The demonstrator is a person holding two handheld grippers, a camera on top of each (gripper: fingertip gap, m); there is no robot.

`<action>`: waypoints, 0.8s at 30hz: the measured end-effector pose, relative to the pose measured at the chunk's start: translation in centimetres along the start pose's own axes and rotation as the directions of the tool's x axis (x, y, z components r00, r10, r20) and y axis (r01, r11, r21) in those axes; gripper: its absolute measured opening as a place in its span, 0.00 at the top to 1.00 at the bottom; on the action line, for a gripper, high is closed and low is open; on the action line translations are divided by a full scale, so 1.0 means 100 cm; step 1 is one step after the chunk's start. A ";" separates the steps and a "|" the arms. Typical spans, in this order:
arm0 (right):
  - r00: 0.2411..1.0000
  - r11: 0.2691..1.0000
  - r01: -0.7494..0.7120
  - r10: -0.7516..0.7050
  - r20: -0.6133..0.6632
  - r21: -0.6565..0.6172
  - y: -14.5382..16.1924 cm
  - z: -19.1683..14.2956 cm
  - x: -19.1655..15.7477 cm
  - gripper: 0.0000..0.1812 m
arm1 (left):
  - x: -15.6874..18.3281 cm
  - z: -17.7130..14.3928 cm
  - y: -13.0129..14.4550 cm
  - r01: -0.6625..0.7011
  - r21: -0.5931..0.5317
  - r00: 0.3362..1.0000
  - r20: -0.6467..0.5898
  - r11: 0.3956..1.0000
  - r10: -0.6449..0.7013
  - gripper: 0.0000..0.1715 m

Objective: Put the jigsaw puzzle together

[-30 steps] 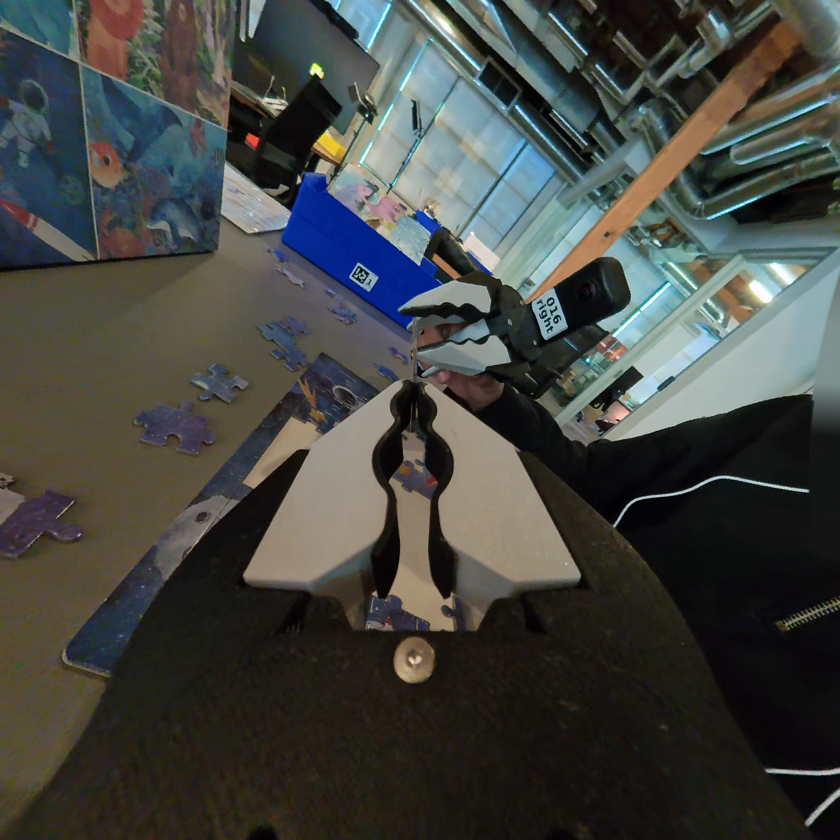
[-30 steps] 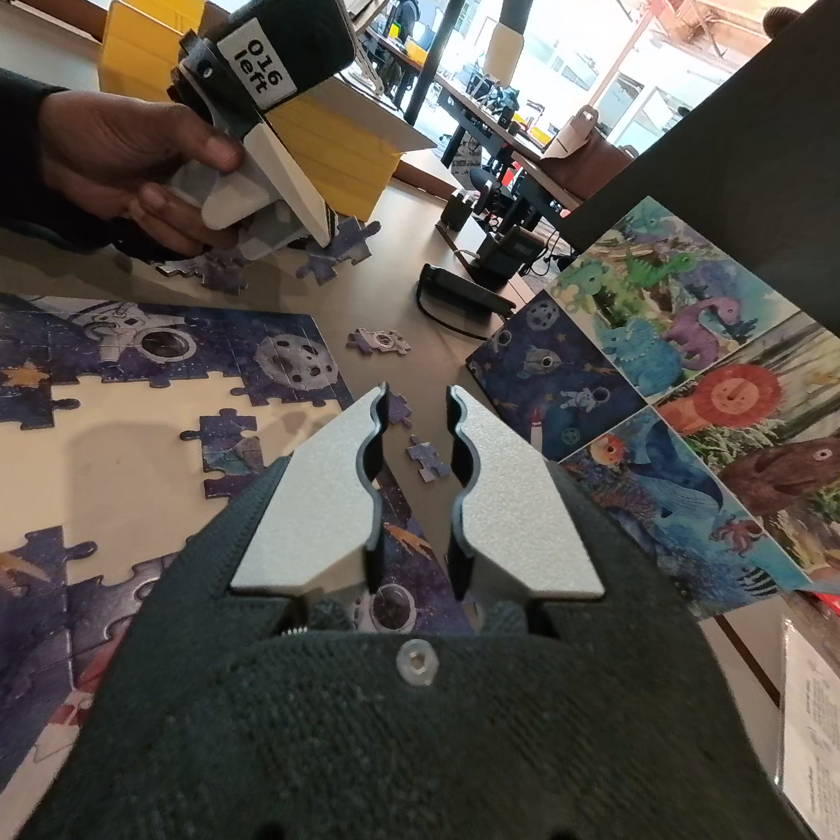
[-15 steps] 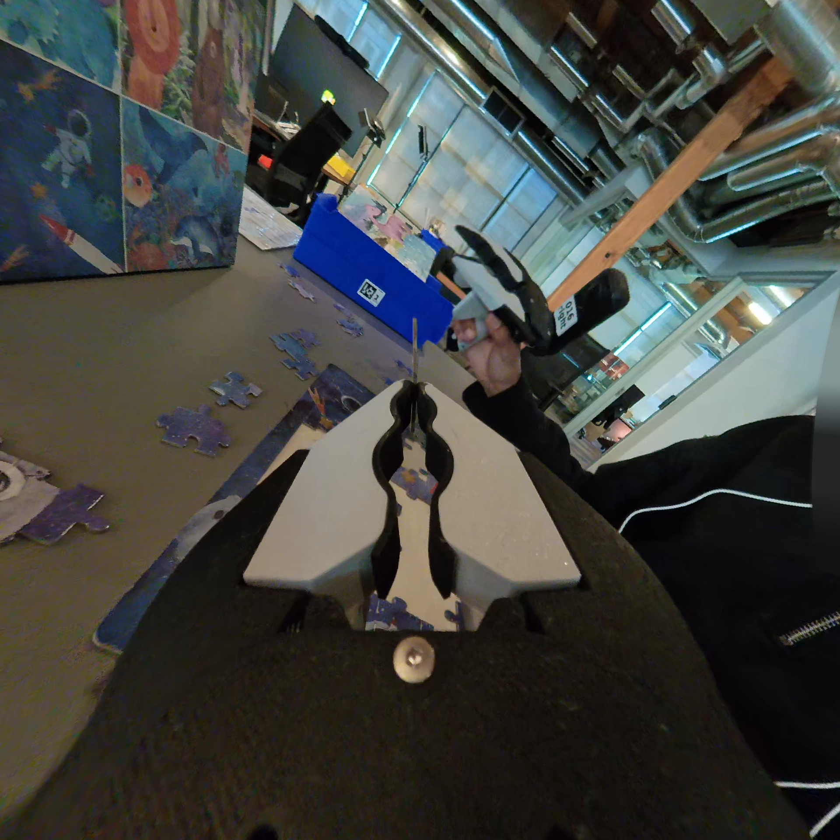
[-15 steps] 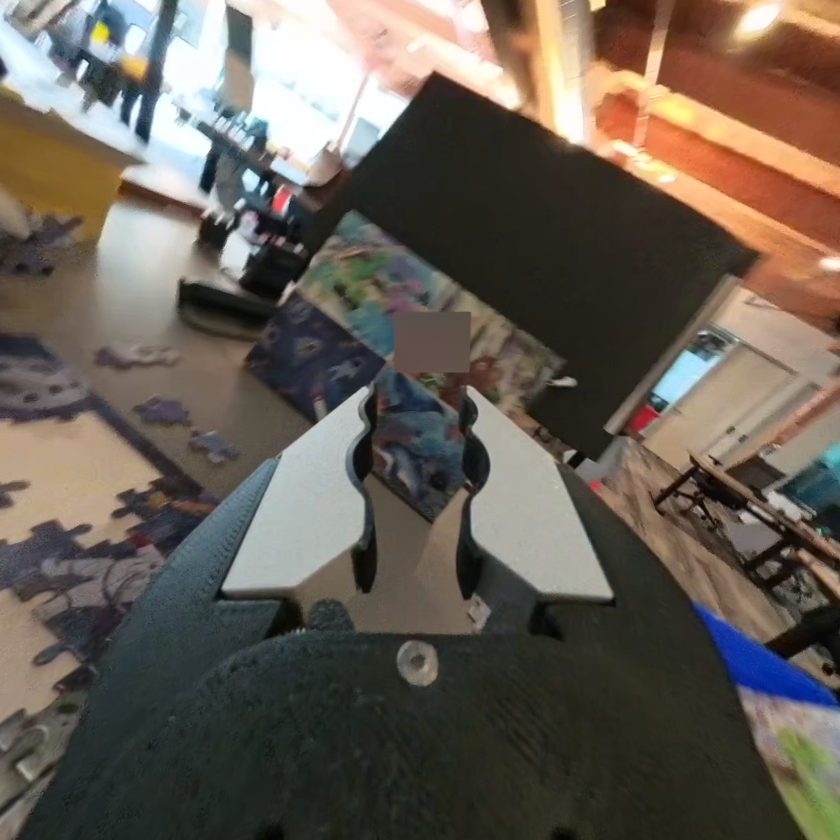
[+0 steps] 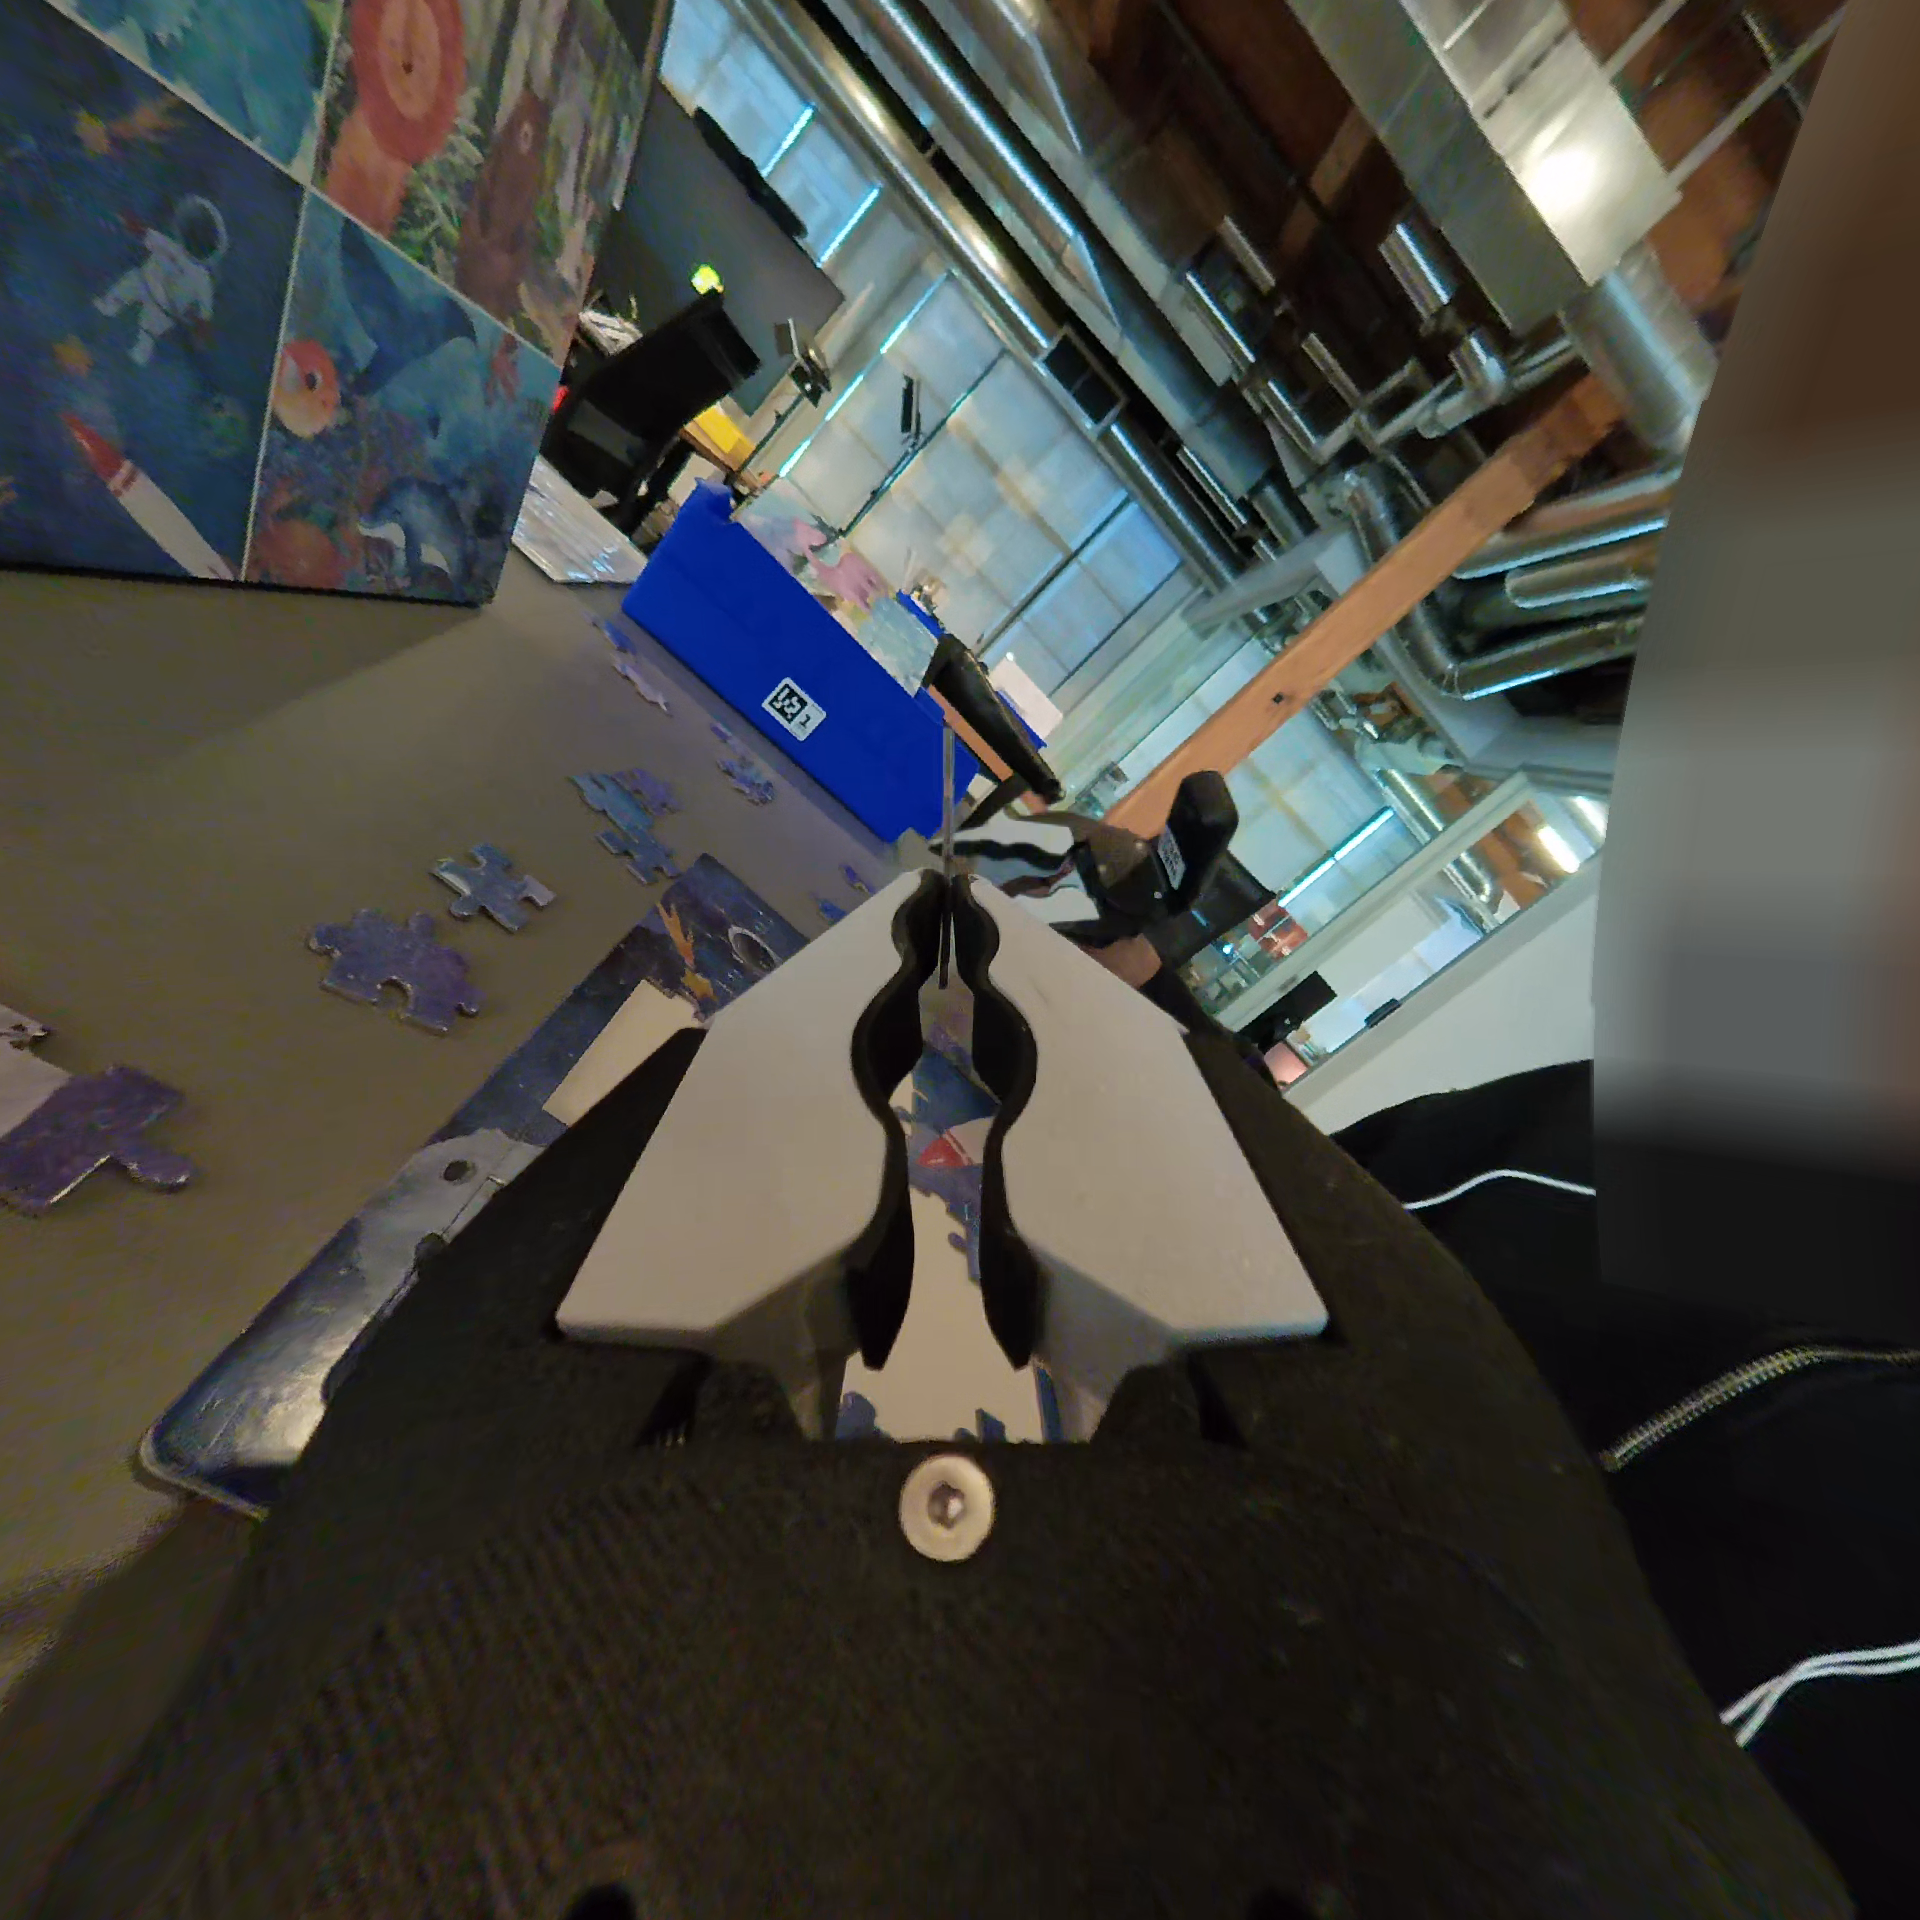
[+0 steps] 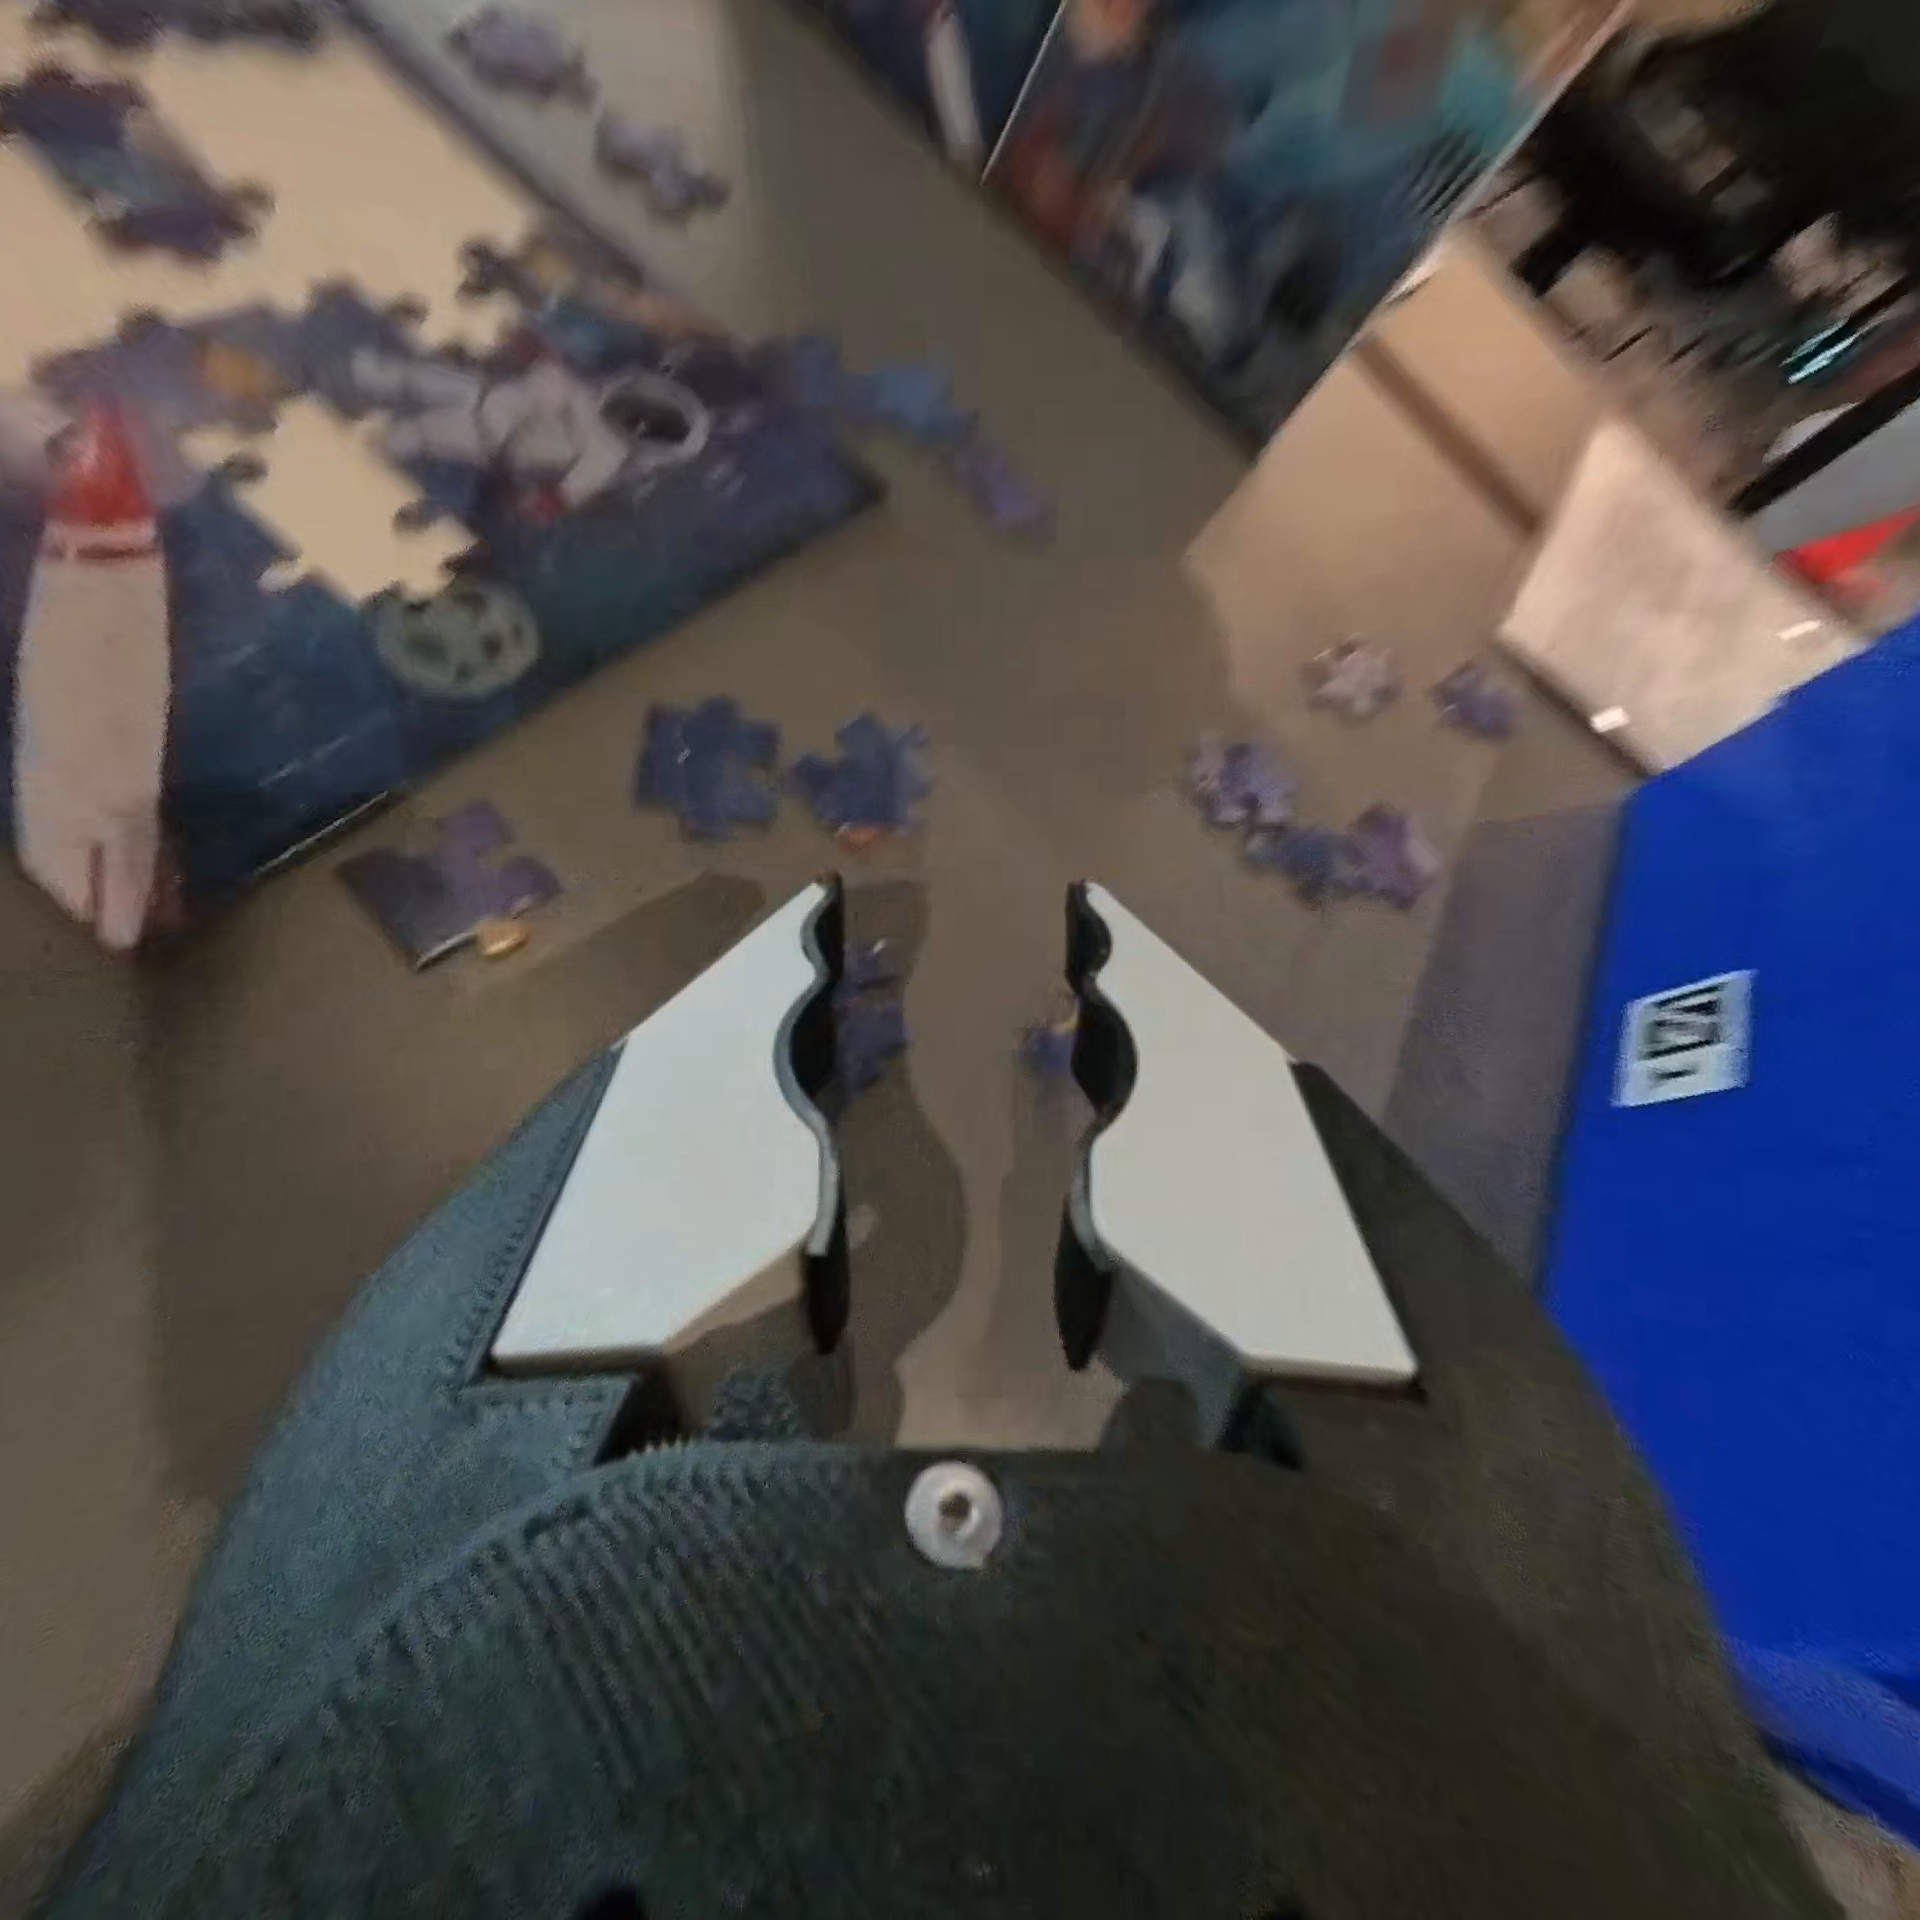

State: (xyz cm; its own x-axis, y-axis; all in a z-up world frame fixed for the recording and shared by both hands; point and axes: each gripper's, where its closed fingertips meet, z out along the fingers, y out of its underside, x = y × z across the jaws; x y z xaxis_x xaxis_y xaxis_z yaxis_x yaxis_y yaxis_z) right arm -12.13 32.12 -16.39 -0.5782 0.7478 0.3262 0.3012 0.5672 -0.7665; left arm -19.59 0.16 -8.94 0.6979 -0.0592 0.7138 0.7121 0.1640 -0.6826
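My left gripper [image 5: 948, 883] is shut on a thin puzzle piece [image 5: 949, 800] held edge-on, sticking up past the tips, above the half-built space puzzle [image 5: 717, 935]. My right gripper [image 6: 954, 894] is open and empty, low over the table among loose purple pieces [image 6: 707, 769]. It also shows far off in the left wrist view [image 5: 1029, 842], open. The puzzle board [image 6: 343, 582] with its rocket and bare patches lies at the upper left of the blurred right wrist view.
A blue bin [image 6: 1756, 1039] stands close on the right of my right gripper, and it shows in the left wrist view [image 5: 790, 707]. The puzzle box with picture panels [image 5: 260, 291] stands at the back. Loose pieces [image 5: 400, 966] lie scattered on the brown table [image 5: 208, 748]. The gap from one gripper's tips to the other's is roughly 35 cm.
My right gripper has swung away from the left gripper, up and then down toward the loose pieces near the blue bin, opening wider. My left gripper keeps the piece, nearly still.
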 end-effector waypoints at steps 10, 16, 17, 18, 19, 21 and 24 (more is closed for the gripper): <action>0.933 0.977 -0.143 0.186 0.307 -0.156 0.037 0.018 -0.026 0.74 | -0.008 0.000 0.004 0.003 -0.016 1.000 0.027 1.000 -0.003 1.00; 0.930 0.983 -0.110 0.155 0.334 -0.149 0.035 0.020 -0.029 0.76 | -0.011 0.000 0.007 0.016 -0.025 0.999 0.029 1.000 -0.015 1.00; 0.929 0.984 -0.105 0.150 0.339 -0.147 0.034 0.020 -0.031 0.77 | -0.011 0.001 0.008 0.016 -0.031 0.999 0.030 0.999 -0.015 1.00; 0.928 0.984 -0.102 0.147 0.343 -0.146 0.033 0.021 -0.032 0.78 | -0.011 0.002 0.009 0.015 -0.037 0.999 0.032 0.999 -0.014 1.00; 0.927 0.985 -0.099 0.144 0.347 -0.145 0.032 0.021 -0.033 0.79 | -0.012 0.002 0.011 0.013 -0.044 0.999 0.034 0.999 -0.012 1.00; 0.925 0.985 -0.093 0.139 0.354 -0.144 0.030 0.022 -0.035 0.82 | -0.012 0.003 0.013 0.013 -0.054 0.999 0.036 0.998 -0.011 1.00; 0.922 0.986 -0.075 0.126 0.366 -0.152 0.029 0.022 -0.038 0.90 | -0.012 0.004 0.014 0.014 -0.060 0.999 0.035 0.998 -0.012 1.00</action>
State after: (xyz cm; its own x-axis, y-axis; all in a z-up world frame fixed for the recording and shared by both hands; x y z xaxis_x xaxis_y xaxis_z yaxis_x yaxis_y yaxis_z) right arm -10.76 30.14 -21.07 -0.7725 0.6350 0.0017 0.4553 0.5557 -0.6956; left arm -19.49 0.90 -10.73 0.6864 -0.0265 0.7267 0.7249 0.1039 -0.6809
